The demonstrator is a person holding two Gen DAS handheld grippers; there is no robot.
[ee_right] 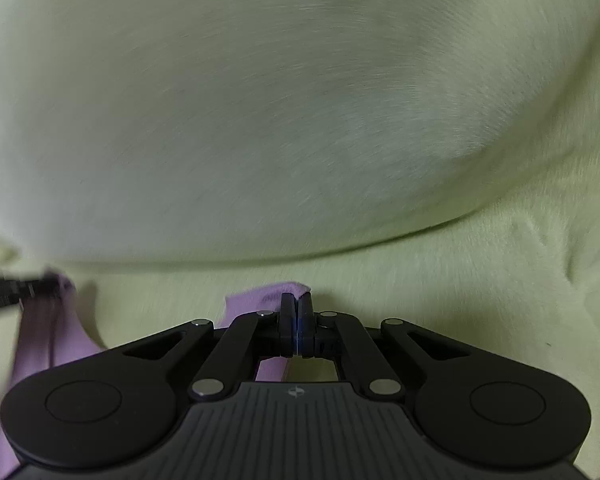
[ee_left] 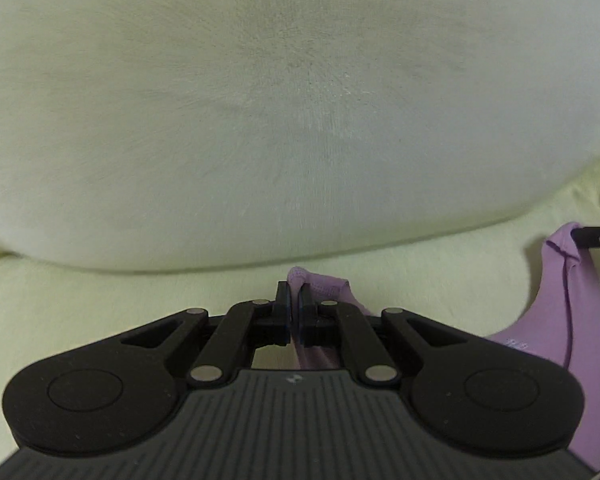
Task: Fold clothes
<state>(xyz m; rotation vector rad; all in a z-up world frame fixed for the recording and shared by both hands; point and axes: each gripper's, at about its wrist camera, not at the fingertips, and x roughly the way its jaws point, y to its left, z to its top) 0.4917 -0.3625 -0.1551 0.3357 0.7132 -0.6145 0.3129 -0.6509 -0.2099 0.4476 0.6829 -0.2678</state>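
Nearest in the left wrist view, the left gripper (ee_left: 295, 304) has its two black fingers (ee_left: 283, 300) pinched on a fold of the lilac garment (ee_left: 540, 344), with the cloth bunched up just above the tips and running down between them. From there the garment sweeps away to the right, where its other corner is held up by the right gripper (ee_left: 580, 237) at the frame's edge. In the right wrist view, the right gripper (ee_right: 297, 314) is likewise clenched on a corner of the lilac garment (ee_right: 248, 302), the pads pressed nearly together with fabric poking out over them. The cloth trails off to the left, blurred, toward the left gripper (ee_right: 40, 285). Beneath and beyond both lies the pale yellow-green blanket (ee_left: 100, 304), and behind it rises a large rounded cushion (ee_left: 300, 120) of the same colour.
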